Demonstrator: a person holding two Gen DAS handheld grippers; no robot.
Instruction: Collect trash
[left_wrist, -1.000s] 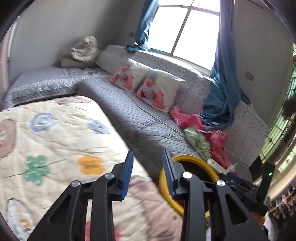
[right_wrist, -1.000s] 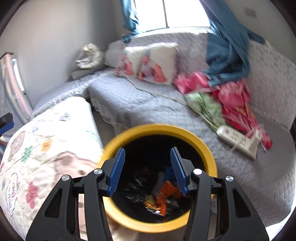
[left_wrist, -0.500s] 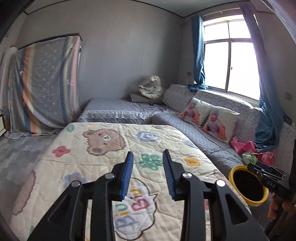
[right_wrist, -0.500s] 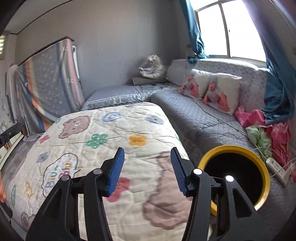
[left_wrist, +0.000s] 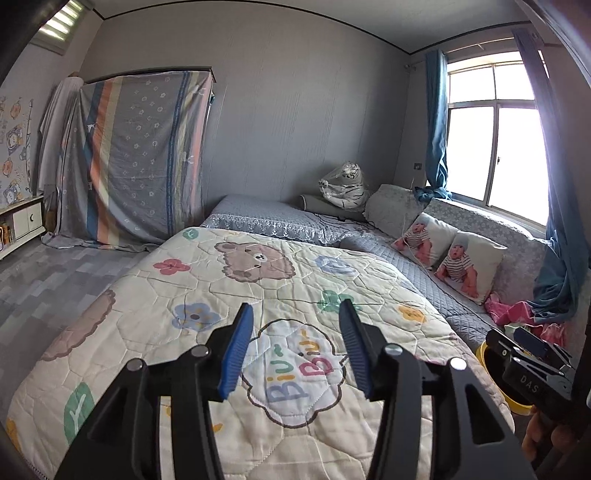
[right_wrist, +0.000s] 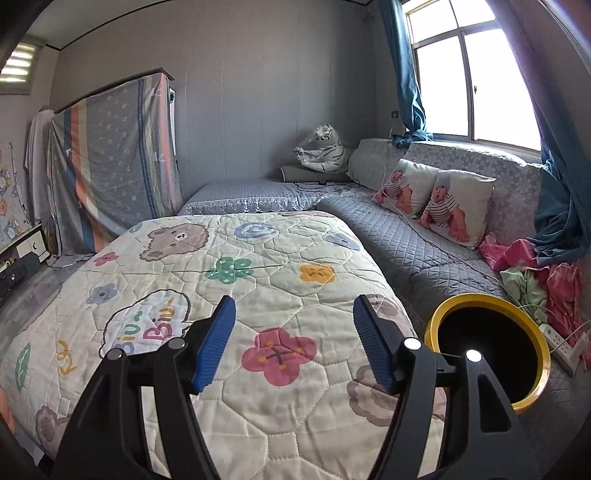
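Just right of right gripper (right_wrist: 295, 339): bin (right_wrist: 532, 391)

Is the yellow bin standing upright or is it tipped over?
Upright. The yellow bin stands beside the quilted bed with its round mouth facing up. Its inside looks dark, so its contents cannot be told.

One yellow-rimmed trash bin (right_wrist: 491, 354) stands at the near right, beside one quilt (right_wrist: 258, 295) with cartoon prints spread over the bed. Two pillows (right_wrist: 432, 203) printed with babies lean against the far right backrest. One toy tiger (right_wrist: 325, 149) sits in the far corner. One white power strip (right_wrist: 557, 341) lies right of the bin. Two blue curtains (left_wrist: 436, 125) hang at the one window (left_wrist: 491, 136). One striped sheet (left_wrist: 144, 155) drapes the tall piece at the far left. One heap of pink and green clothes (right_wrist: 535, 273) lies at the right
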